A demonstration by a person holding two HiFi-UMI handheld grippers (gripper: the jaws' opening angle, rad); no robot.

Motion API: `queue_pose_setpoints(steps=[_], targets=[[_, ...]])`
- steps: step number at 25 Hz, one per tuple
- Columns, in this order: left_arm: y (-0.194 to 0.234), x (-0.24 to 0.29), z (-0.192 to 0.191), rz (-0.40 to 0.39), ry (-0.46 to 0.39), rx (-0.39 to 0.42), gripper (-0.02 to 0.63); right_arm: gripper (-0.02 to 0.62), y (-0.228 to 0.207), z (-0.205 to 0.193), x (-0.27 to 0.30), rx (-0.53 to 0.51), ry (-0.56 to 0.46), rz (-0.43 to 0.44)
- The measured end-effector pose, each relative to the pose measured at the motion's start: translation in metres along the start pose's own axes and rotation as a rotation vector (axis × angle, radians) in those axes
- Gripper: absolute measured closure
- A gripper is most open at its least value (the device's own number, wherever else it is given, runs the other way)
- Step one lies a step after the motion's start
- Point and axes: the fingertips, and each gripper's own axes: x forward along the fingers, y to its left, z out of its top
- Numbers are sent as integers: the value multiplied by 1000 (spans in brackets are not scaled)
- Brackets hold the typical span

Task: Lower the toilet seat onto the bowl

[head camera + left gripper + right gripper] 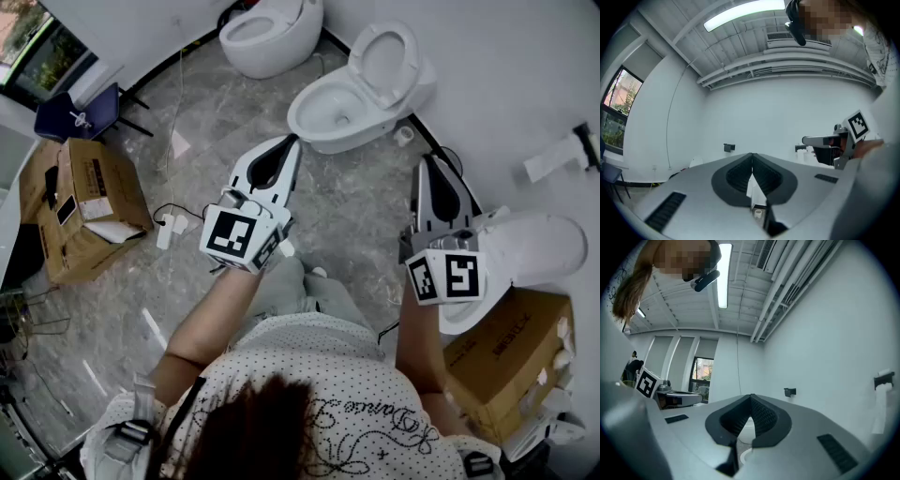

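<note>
Grey marbled floor [141, 281], cut off at every edge of the head view. At twelve o'clock, white toilet [323, 117] with bowl open; toilet seat [386, 58] raised at its one-o'clock end, not separable from any lid behind. Second toilet [272, 33] at eleven o'clock, clipped by the top edge. Third toilet [534, 248] at three o'clock, partly hidden behind the right gripper [428, 159]. Cardboard box [84, 202] at nine o'clock; second box [511, 352] at four o'clock, partly hidden. Left gripper [293, 139] jaws pressed together, empty, tip overlapping the bowl's rim, height above it unreadable. Right gripper likewise closed on nothing, apart from the seat. Small roll [405, 134] beside the toilet's base.
</note>
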Motion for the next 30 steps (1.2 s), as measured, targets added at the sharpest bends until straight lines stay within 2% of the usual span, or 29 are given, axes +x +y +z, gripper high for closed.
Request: queue_pose_setpoints(steps=[5, 11, 16, 17, 18, 19, 20, 24, 28, 30], targets=[[-2, 0, 1, -16, -27, 12, 601, 583, -2, 0, -1, 0, 0, -9], [-1, 0, 1, -11, -16, 13, 601, 583, -4, 4, -4, 80, -34, 6], [-1, 6, -2, -9, 12, 4, 597, 581, -12, 1, -2, 75, -22, -16], [-3, 8, -5, -13, 22, 0, 585, 559, -14, 0, -1, 86, -18, -13], [-3, 10, -6, -15, 31, -4, 558, 483, -15, -2, 1, 104, -9, -3], [-3, 11, -6, -13, 35, -7, 535, 360, -15, -4, 4, 122, 0, 9], [-2, 12, -4, -9, 33, -10, 514, 316, -14, -4, 7, 133, 5, 19], [1, 16, 2, 10, 21, -21, 417, 249, -14, 4, 8, 137, -27, 33], [-11, 43, -3, 9, 15, -22, 356, 180, -40, -2, 8, 131, -34, 40], [-12, 57, -3, 3, 12, -20, 337, 167, -50, -3, 14, 119, -28, 40]])
